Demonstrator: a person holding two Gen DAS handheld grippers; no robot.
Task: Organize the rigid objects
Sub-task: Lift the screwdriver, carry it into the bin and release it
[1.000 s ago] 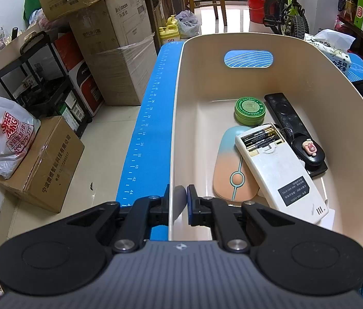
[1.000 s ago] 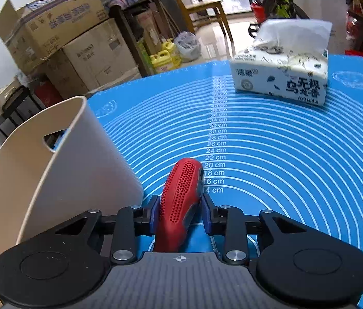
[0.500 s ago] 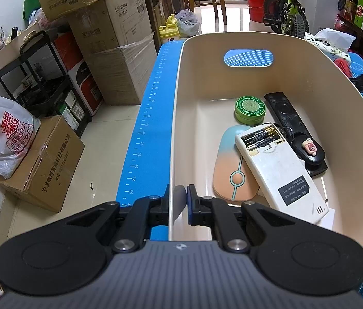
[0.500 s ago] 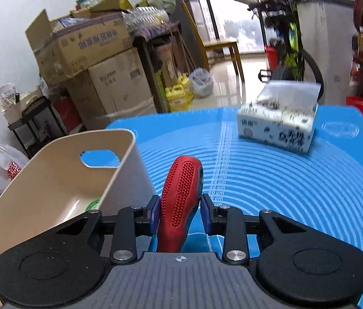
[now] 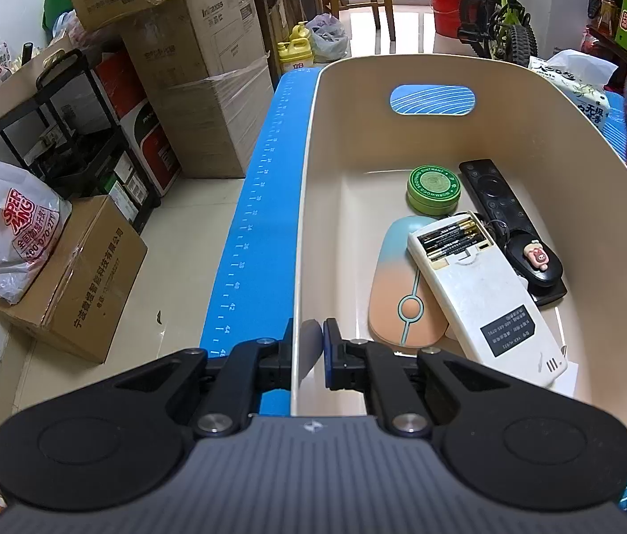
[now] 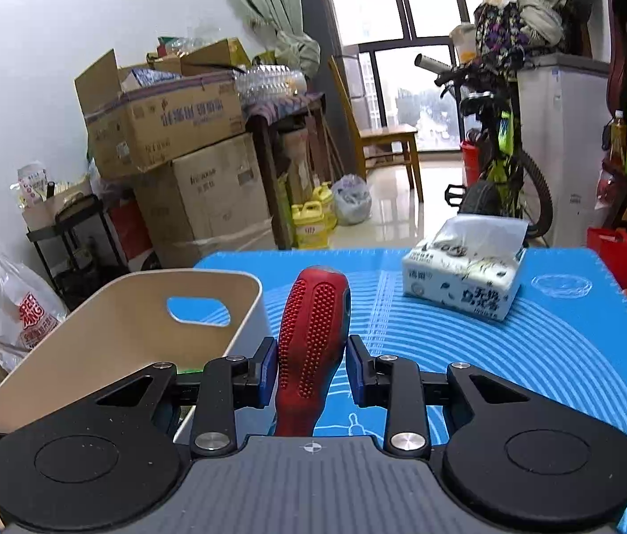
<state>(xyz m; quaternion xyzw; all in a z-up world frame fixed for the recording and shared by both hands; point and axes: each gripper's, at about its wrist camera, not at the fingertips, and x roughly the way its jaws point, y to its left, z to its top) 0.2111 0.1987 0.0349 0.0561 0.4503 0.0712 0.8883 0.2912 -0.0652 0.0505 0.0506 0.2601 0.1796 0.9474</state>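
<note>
Now lifted: red-handled screwdriver (image 6: 313,338), clenched in right gripper (image 6: 311,371) fingers, raised off the blue worktop (image 6: 513,369) since a second ago, now level with the beige bin (image 5: 536,133) rim; left gripper (image 5: 309,351) clamps the near wall; deposit into bin likely next.

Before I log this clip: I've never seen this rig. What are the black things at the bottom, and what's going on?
They are hand-held grippers, one per hand, each with a camera looking along its jaws. The left gripper is shut on the near wall of a beige bin on a blue mat. The bin holds a white remote, black remote, mouse and green tin. The right gripper is shut on a red screwdriver handle, beside the bin. A tissue pack sits beyond.
</note>
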